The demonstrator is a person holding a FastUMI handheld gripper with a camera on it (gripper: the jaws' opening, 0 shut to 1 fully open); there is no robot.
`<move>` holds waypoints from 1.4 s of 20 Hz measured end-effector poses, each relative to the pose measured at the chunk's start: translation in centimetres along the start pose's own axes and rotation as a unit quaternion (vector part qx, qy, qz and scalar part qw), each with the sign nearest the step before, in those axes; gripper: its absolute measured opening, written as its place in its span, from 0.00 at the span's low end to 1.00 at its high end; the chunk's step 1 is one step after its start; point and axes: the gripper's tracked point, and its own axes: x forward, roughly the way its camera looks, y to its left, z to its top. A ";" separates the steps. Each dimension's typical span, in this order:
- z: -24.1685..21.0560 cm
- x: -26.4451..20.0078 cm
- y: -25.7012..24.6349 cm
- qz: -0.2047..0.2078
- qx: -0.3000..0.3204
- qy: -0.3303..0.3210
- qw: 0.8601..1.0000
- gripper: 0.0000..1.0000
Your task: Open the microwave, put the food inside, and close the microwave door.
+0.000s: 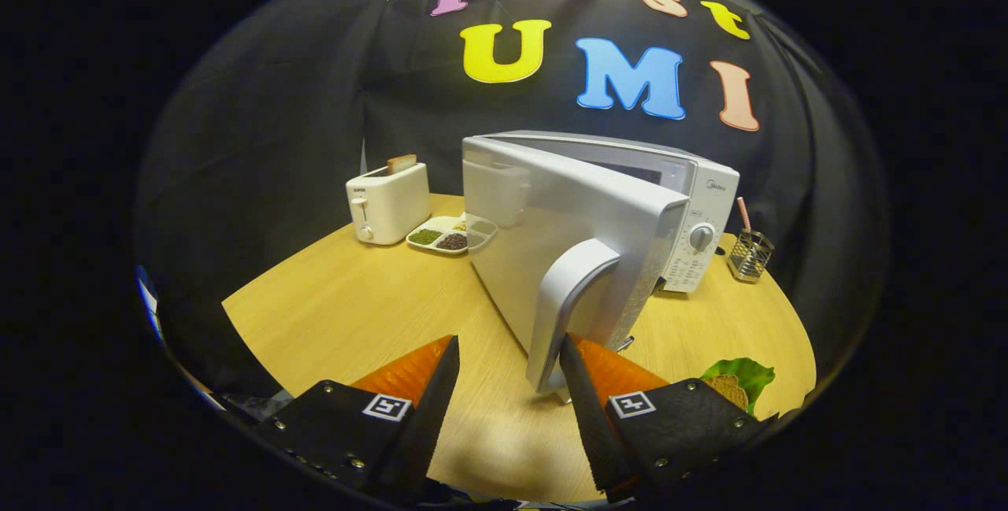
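Claw spread wide, clamping nothing; its right finger touches or nearly touches the door handle at 1 o'clock. Microwave stands at 12 o'clock, its door swung partly open: rigid, hinged, probably best pulled by that handle. Food, seemingly soft and light, lies at 3 o'clock.
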 end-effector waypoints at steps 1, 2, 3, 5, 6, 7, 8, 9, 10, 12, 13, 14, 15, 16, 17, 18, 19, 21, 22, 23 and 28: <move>0.0 -0.3 0.6 0.009 -0.009 0.002 1.000 0.77; -0.2 -0.7 1.3 0.018 -0.022 0.005 1.000 0.77; -0.2 -1.0 2.0 0.024 -0.037 0.006 0.999 0.77; -0.5 -1.6 3.4 0.033 -0.075 0.009 0.997 0.78; -0.7 -1.9 4.5 0.042 -0.100 0.008 0.994 0.79; -0.9 -2.1 5.5 0.053 -0.113 0.008 0.992 0.79; -1.0 -2.3 6.6 0.071 -0.120 0.006 0.990 0.79; -1.2 -2.3 7.6 0.091 -0.118 0.007 0.989 0.79; -1.1 -2.4 8.8 0.112 -0.111 0.008 0.987 0.79; -0.9 -2.9 11.5 0.163 -0.098 0.006 0.982 0.79; -0.8 -3.2 12.7 0.185 -0.097 0.005 0.978 0.79; -0.9 -3.5 14.1 0.211 -0.098 0.004 0.973 0.79; -0.8 -3.8 15.2 0.232 -0.100 0.005 0.967 0.79; -0.7 -4.1 16.4 0.258 -0.101 0.003 0.961 0.79; -0.4 -4.5 17.4 0.284 -0.101 0.000 0.953 0.79; -0.3 -5.2 17.8 0.304 -0.100 -0.001 0.947 0.79; 0.0 -6.0 18.1 0.328 -0.095 -0.001 0.940 0.79; 0.8 -6.9 18.2 0.366 -0.074 -0.003 0.928 0.79; 1.2 -7.4 17.6 0.380 -0.062 -0.002 0.923 0.79; 1.8 -8.0 16.9 0.391 -0.049 0.000 0.919 0.79; 5.4 -9.5 10.9 0.375 0.009 -0.012 0.927 0.79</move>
